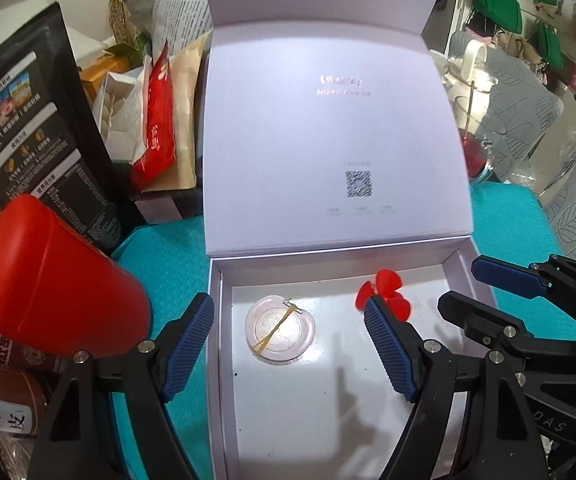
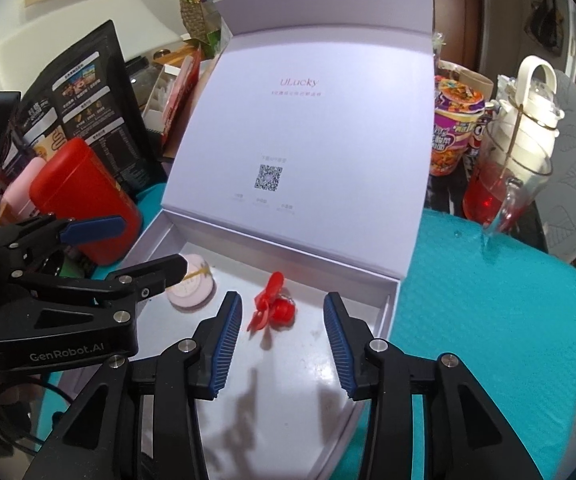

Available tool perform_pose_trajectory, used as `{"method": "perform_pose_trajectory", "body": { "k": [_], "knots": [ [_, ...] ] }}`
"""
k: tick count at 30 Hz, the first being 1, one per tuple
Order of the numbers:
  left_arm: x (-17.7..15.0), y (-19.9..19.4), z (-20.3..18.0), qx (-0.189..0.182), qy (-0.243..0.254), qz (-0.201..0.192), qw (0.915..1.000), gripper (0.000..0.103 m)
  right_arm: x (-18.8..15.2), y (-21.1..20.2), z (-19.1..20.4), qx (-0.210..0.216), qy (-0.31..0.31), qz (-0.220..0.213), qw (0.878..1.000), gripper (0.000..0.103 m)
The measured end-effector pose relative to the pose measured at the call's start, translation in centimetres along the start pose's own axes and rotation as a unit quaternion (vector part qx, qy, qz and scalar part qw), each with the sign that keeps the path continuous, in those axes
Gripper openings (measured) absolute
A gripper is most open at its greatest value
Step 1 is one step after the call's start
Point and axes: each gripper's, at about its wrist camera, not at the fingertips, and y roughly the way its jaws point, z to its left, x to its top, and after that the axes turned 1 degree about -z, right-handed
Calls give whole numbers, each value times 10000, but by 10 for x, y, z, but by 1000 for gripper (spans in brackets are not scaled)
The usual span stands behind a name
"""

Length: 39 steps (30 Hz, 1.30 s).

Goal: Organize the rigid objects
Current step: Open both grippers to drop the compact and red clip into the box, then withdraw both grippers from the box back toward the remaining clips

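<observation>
A white gift box [image 1: 216, 320] [image 2: 388, 322] lies on a teal mat with its lid [image 1: 328, 140] [image 2: 288, 128] standing upright at the back. On its floor lie a round pink case [image 1: 279, 330] [image 2: 191, 294] with a yellow rubber band across it and a small red fan-shaped piece [image 1: 384, 292] [image 2: 275, 308]. My left gripper [image 1: 287, 301] [image 2: 147, 244] is open above the pink case without touching it. My right gripper [image 2: 281, 299] [image 1: 462, 286] is open, and the red piece lies on the floor just beyond its fingertips, untouched.
A red canister [image 1: 55, 280] [image 2: 83, 200] lies left of the box, beside a black pouch [image 1: 35, 120]. Snack bags crowd the back left. To the right are a noodle cup [image 2: 452, 128] and a glass jug [image 2: 500, 184] with red liquid. The teal mat [image 2: 488, 300] extends to the right.
</observation>
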Motion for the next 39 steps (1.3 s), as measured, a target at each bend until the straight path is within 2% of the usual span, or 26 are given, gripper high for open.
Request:
{"method": "perform_pose_trajectory", "body": {
  "k": [21, 29, 39],
  "knots": [
    [-2, -120, -41, 42, -68, -738, 9972, 78, -1, -123, 6, -68, -170, -682, 9975, 42],
    [-14, -155, -64, -35, -103, -886, 9960, 78, -16, -166, 3, -153, -157, -915, 9956, 42],
    [-32, -203, -98, -131, -131, -1036, 9944, 78, -52, -223, -4, -287, -69, -1132, 9931, 42]
  ]
}}
